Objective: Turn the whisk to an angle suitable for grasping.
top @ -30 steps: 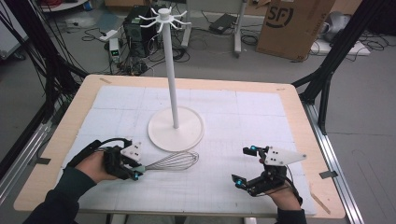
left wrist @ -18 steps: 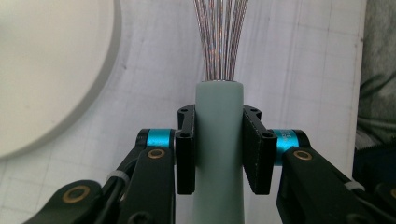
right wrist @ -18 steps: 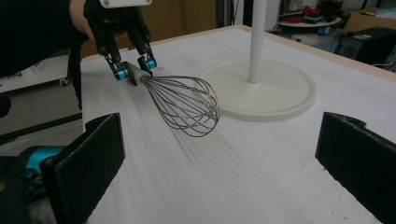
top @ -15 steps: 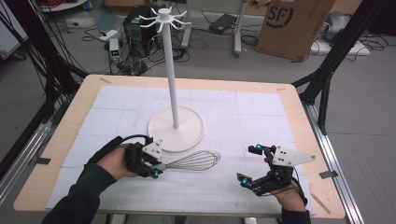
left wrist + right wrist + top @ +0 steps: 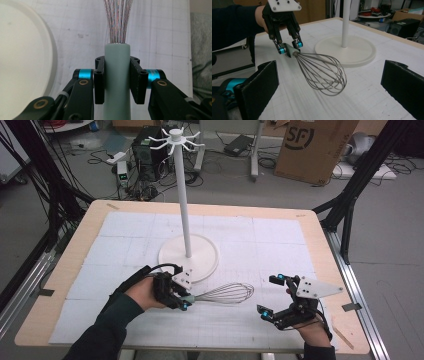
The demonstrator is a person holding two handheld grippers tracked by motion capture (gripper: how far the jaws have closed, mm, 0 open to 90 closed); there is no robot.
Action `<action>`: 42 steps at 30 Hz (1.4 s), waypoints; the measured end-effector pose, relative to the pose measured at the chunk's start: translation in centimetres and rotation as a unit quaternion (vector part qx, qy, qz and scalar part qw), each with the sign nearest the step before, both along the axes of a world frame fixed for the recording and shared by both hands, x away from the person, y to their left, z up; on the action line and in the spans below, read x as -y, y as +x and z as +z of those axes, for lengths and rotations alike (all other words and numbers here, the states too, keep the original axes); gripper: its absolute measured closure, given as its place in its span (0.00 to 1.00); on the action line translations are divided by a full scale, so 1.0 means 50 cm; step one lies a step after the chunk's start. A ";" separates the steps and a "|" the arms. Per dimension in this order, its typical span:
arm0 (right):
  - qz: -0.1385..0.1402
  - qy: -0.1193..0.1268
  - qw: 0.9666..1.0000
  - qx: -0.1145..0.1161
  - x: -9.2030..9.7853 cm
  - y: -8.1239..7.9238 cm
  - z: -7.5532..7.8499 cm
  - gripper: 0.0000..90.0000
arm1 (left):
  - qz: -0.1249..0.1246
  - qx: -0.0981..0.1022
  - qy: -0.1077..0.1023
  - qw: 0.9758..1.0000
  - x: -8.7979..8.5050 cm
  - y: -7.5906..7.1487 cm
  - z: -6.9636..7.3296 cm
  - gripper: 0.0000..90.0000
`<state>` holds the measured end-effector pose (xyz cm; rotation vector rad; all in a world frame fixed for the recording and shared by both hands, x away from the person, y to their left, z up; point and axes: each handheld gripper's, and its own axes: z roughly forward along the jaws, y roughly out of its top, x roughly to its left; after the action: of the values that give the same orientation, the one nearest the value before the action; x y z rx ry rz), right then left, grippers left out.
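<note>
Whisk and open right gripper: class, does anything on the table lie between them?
Nothing visible does. The whisk, held by its handle in the left gripper, points its wire end at the right gripper, with only bare mat between.

Left claw [image 5: 289,48] clamps the whisk [image 5: 319,72] handle, wires raised near the stand base [image 5: 359,51]
</note>
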<state>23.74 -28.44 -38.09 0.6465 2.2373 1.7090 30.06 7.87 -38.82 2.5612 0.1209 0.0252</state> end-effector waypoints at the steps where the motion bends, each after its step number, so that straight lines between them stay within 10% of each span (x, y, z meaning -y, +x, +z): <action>1: 0.000 0.000 1.000 -0.001 0.001 -0.001 0.001 0.00 | -0.003 0.003 -0.002 1.000 0.004 0.001 0.000 0.77; 42: -0.014 0.017 1.000 0.010 0.030 -0.008 0.009 0.00 | -0.015 -0.015 -0.008 1.000 0.154 0.044 -0.045 0.77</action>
<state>23.34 -29.95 -37.61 0.6623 2.1786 1.7362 32.27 0.15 -41.08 2.5473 0.0937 -0.0255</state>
